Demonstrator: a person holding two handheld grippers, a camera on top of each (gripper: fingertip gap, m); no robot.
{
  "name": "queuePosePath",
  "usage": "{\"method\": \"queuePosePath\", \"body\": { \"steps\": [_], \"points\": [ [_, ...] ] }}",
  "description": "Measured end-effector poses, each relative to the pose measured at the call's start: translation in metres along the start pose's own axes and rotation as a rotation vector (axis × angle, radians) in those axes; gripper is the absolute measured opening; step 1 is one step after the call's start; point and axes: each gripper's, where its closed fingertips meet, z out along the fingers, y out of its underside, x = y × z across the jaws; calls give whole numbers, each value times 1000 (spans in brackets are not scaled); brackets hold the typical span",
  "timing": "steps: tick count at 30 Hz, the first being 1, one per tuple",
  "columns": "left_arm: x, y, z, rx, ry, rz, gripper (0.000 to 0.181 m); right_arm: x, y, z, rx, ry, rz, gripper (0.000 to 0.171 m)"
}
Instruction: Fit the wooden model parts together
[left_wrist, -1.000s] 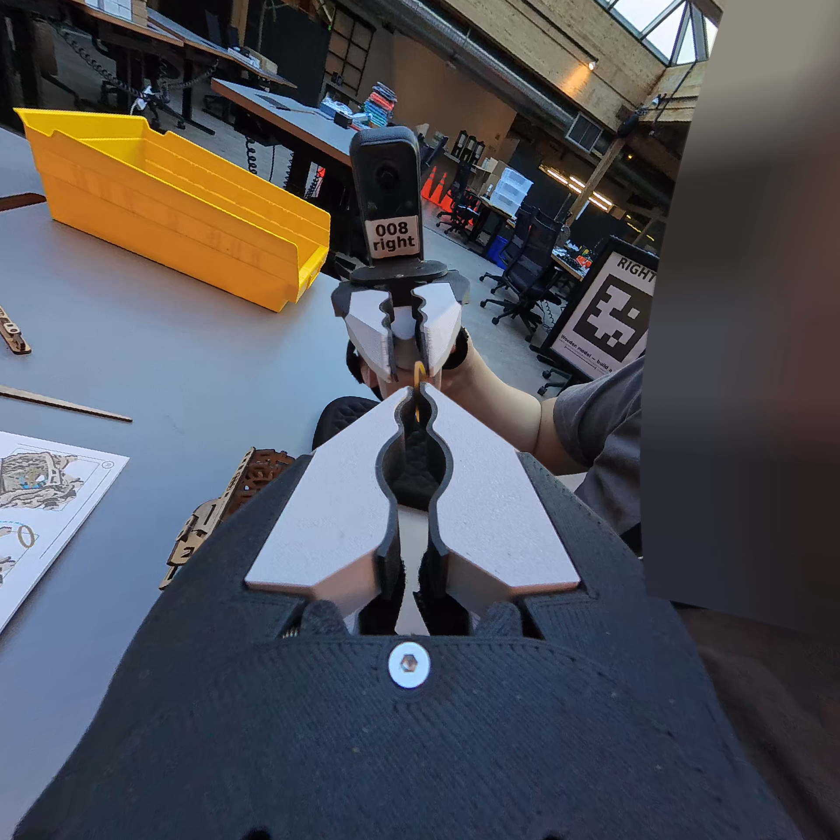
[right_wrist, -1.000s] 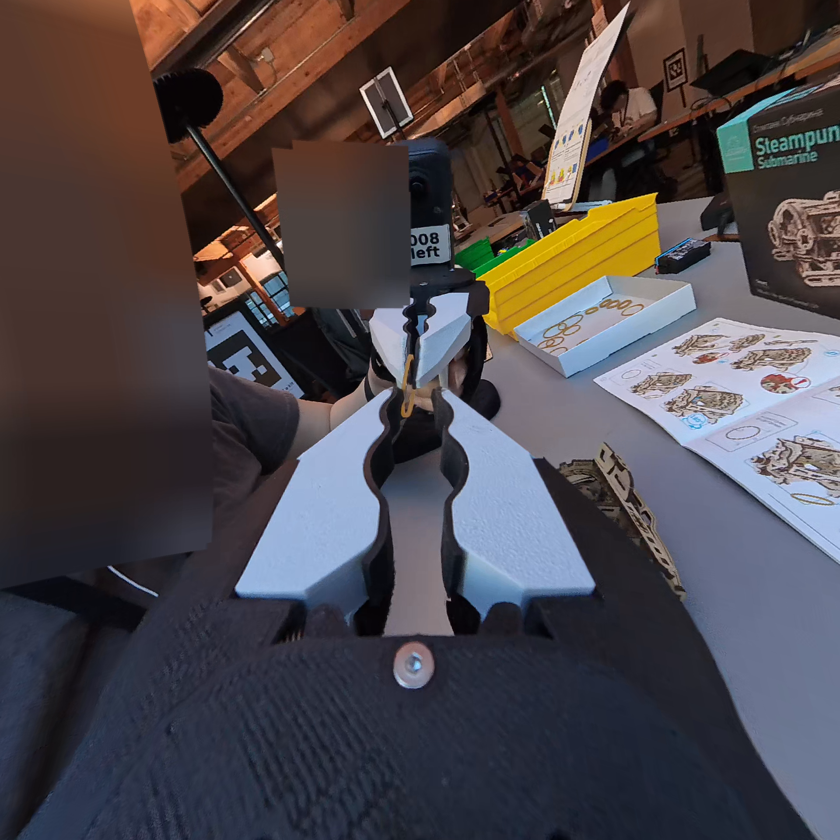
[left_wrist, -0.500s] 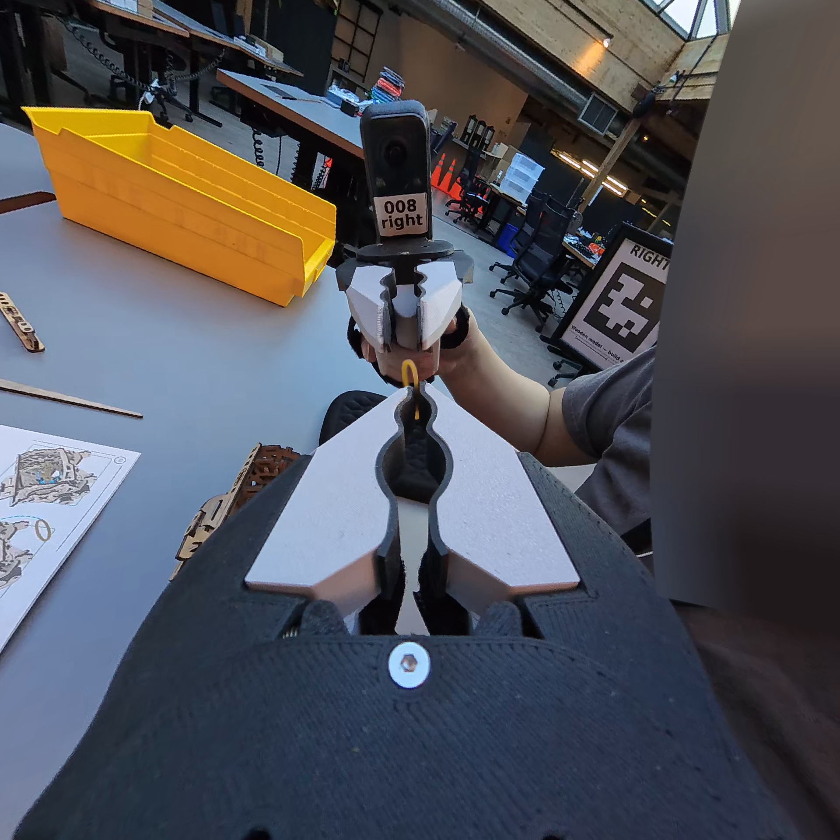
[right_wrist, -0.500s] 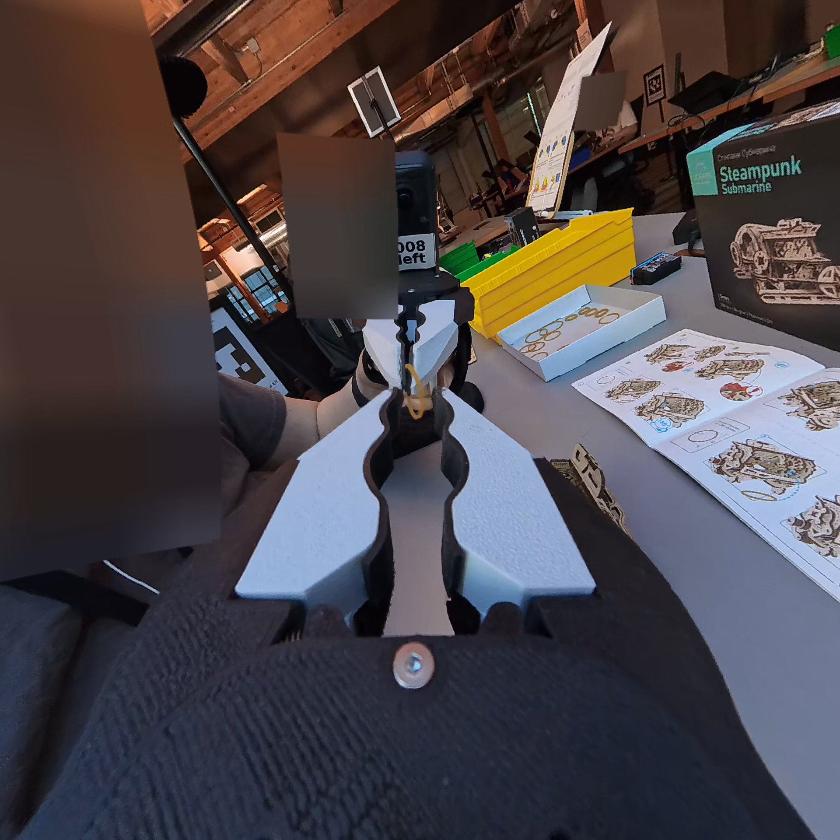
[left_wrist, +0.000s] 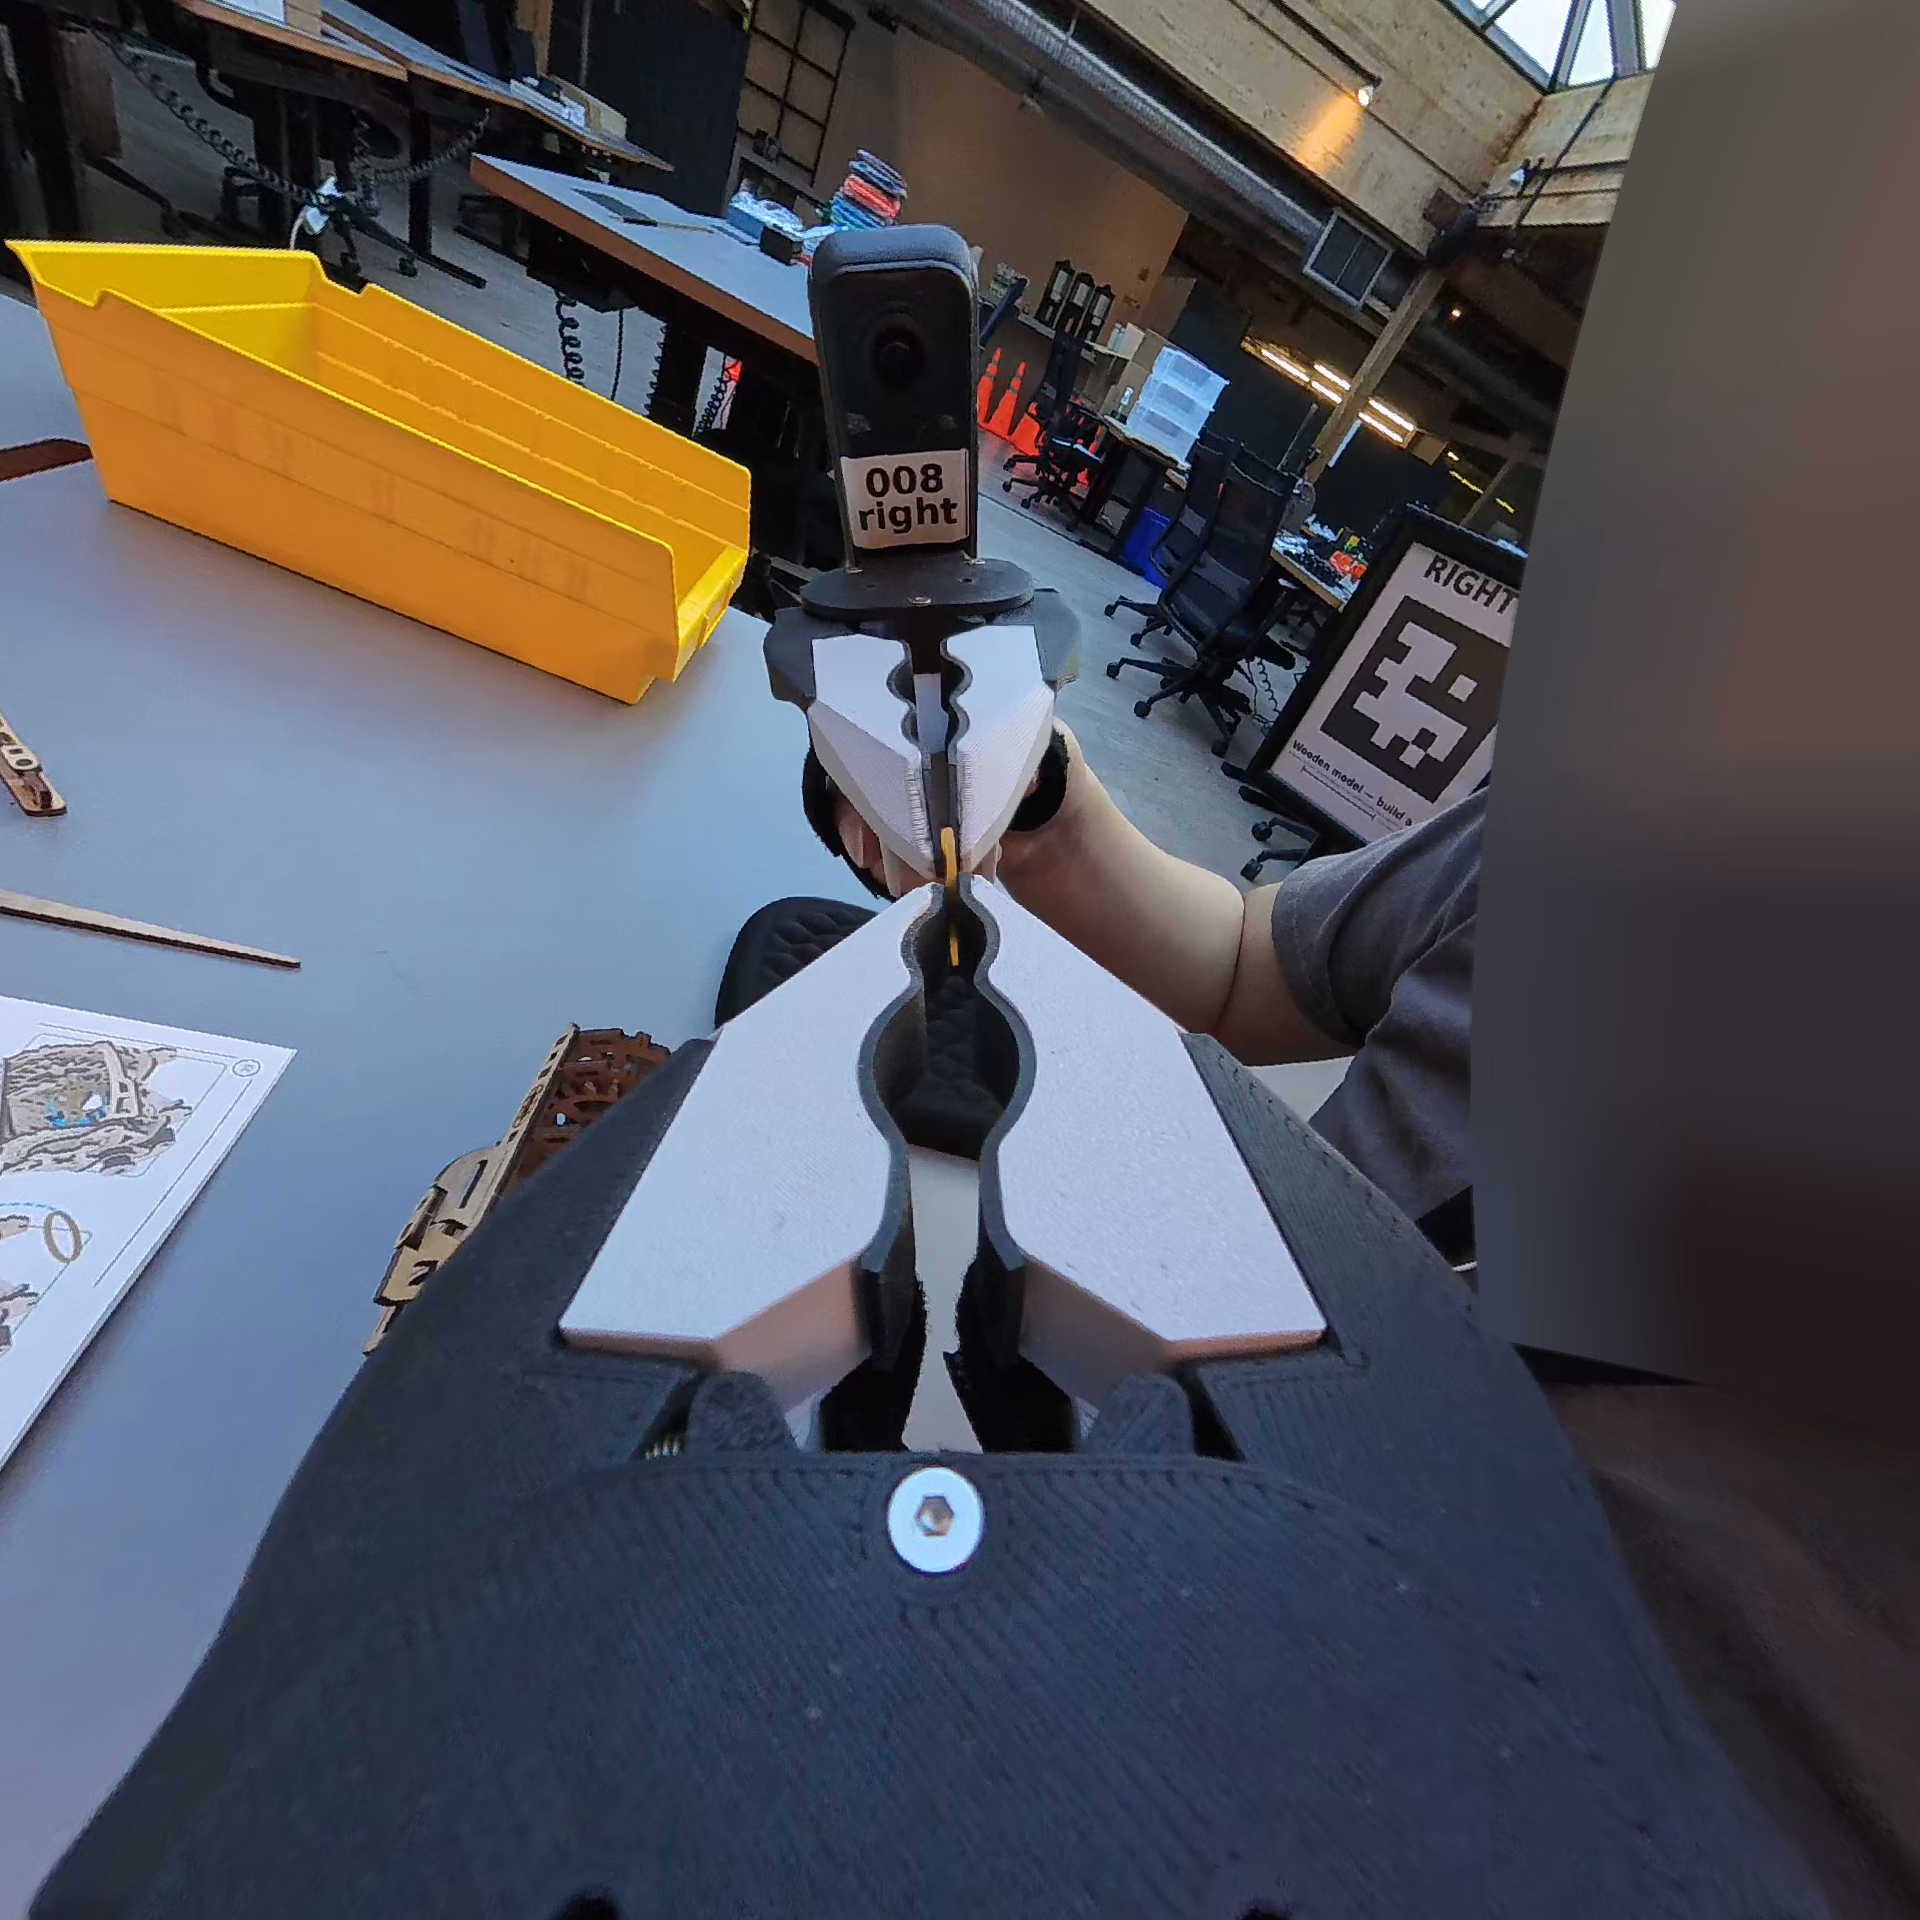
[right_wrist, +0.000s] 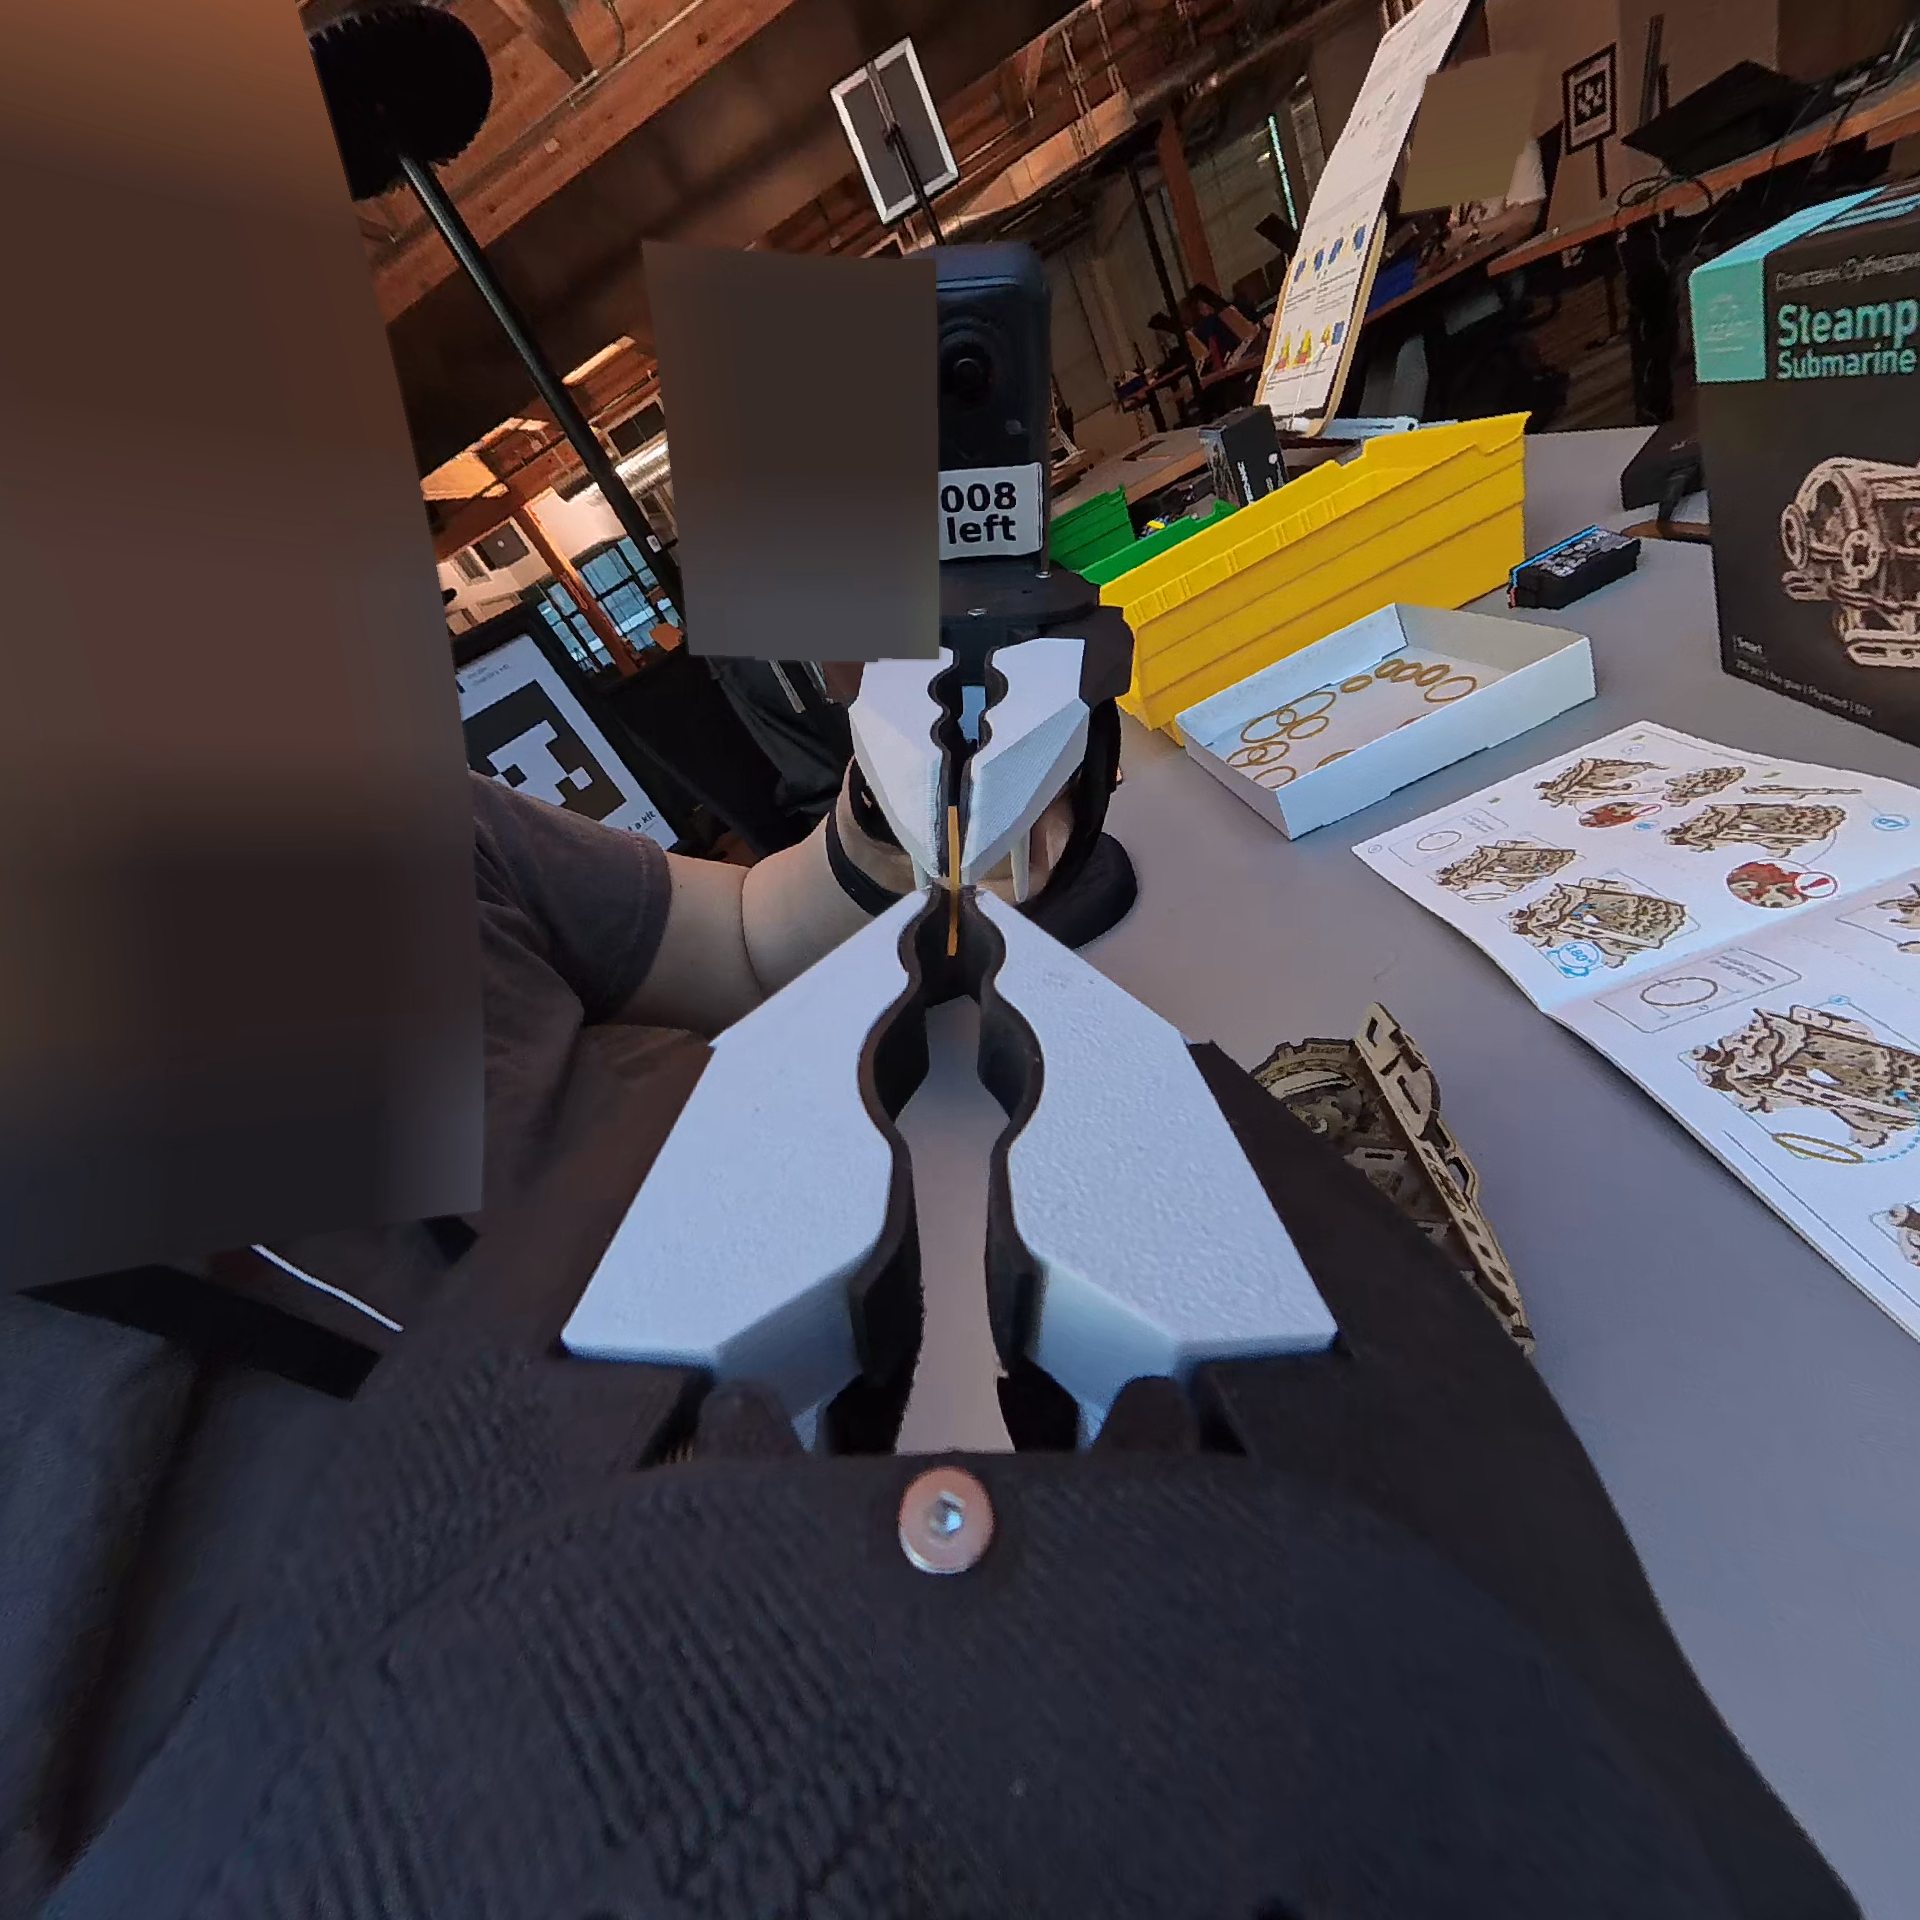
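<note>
I have both grippers tip to tip in the air above the desk (left_wrist: 312, 790), off its near edge, and a yellow band (left_wrist: 948, 914) runs between them. My left fingers (left_wrist: 790, 1143) are clenched on one end of it, and my right fingers (right_wrist: 1122, 1132) are clenched on the other end; in each view the band shows as a thin yellow line at the very tips, pulled straight. The left gripper (right_wrist: 961, 842) faces me in the right wrist view, and the right gripper (left_wrist: 940, 831) faces me in the left one.

The model (right_wrist: 1392, 1132) lies on the desk just beside my right gripper, toward the instruction sheet (right_wrist: 1662, 935). It looks partly built, a fretwork wooden body already joined, though I cannot see how much of it is complete. The band is not on it yet. Beyond the sheet, a white tray (right_wrist: 1392, 717) holds more bands, so I judge several are left to fit. A loose strip (left_wrist: 145, 930) and another small piece (left_wrist: 26, 764) lie farther out on the desk, between the sheet and the yellow bin (left_wrist: 416, 457), apparently unused. I would say I am mid-task: body assembled in part, this band stretched and ready, its seating on the model not yet begun.
</note>
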Motion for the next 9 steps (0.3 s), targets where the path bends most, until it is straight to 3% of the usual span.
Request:
{"method": "queuePosePath", "body": {
  "steps": [6,9],
  "points": [
    [-3,-3,-1,36,-29,32,0,3,4,2,-26,26,8,0],
    [-3,-3,-2,44,-29,38,11,3,0,-1,7,0,67,0]
  ]
}}
